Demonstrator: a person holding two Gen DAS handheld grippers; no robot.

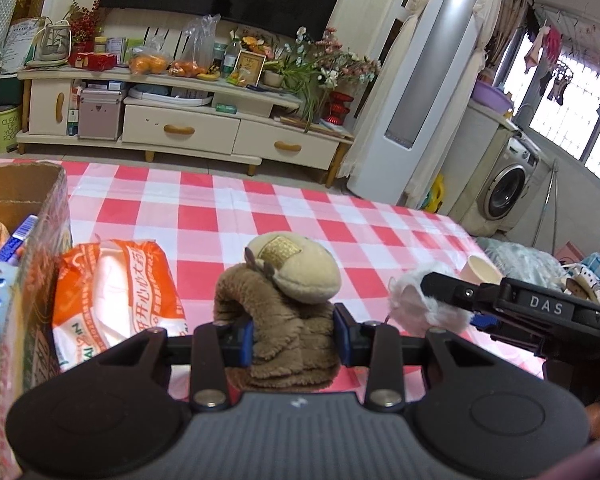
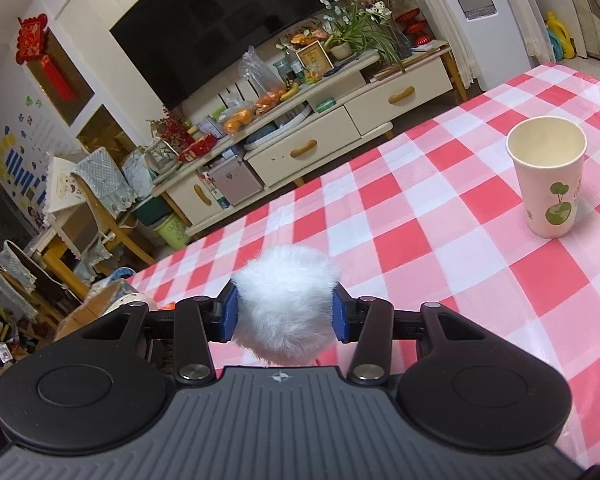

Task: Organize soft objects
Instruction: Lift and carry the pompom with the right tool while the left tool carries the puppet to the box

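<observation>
Brown plush toy (image 1: 288, 320): pinched between the left gripper (image 1: 293, 334) pads, over the checked tablecloth (image 1: 228, 208), right of the cardboard box (image 1: 40, 240).
White fluffy ball (image 2: 286, 306): squeezed by the right gripper (image 2: 286, 316), further right of the box.
Orange packet (image 1: 116, 296): lying just beside the box.
Paper cup (image 2: 548, 176): upright, well away from the box.
Step in hand: likely carrying both soft items boxward; keep both grips firm, lift over the box rim, avoid the packet.

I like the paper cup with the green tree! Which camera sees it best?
The right wrist view: the paper cup stands whole and upright on the checked tablecloth, tree print showing. In the left wrist view only its rim peeks above the right tool.
</observation>
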